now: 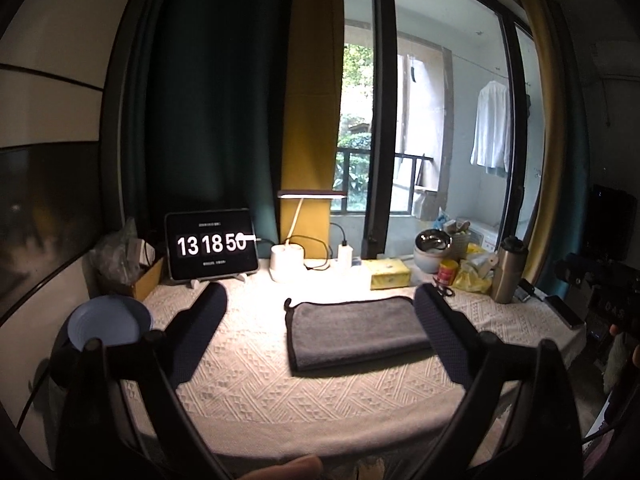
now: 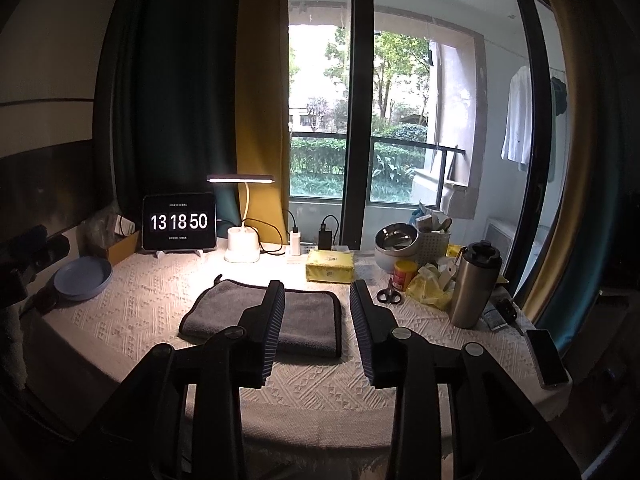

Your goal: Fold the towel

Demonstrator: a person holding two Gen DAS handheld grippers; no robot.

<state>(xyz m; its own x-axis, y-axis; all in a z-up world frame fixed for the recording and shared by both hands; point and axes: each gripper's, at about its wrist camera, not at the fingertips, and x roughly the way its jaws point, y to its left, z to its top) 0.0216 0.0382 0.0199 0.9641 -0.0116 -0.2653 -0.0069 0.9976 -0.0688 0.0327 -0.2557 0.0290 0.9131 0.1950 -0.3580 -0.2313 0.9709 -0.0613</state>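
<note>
While both tools are held above the near edge of the counter (image 2: 320, 396), neither is touching anything. The left tool (image 1: 316, 304) is spread wide, its fingers standing either side of the towel (image 1: 356, 330) in its own view; the right tool (image 2: 316, 292) is parted more narrowly and is empty too. Just ahead of both, the towel (image 2: 296, 320) lies flat on the white cloth, already doubled into a thick grey rectangle with dark piping. Its long axis runs left to right across the counter, with a small loop at the far left corner. From the right tool it lies ahead and slightly left; from the left tool it lies ahead and slightly right. Which tool is nearer cannot be told. A further fold is judged likely to call for one short end to be pinched and carried over along that axis. Behind the towel a lamp (image 2: 242, 240), a clock (image 2: 179, 222) and a tissue pack (image 2: 330, 266) are seen.
</note>
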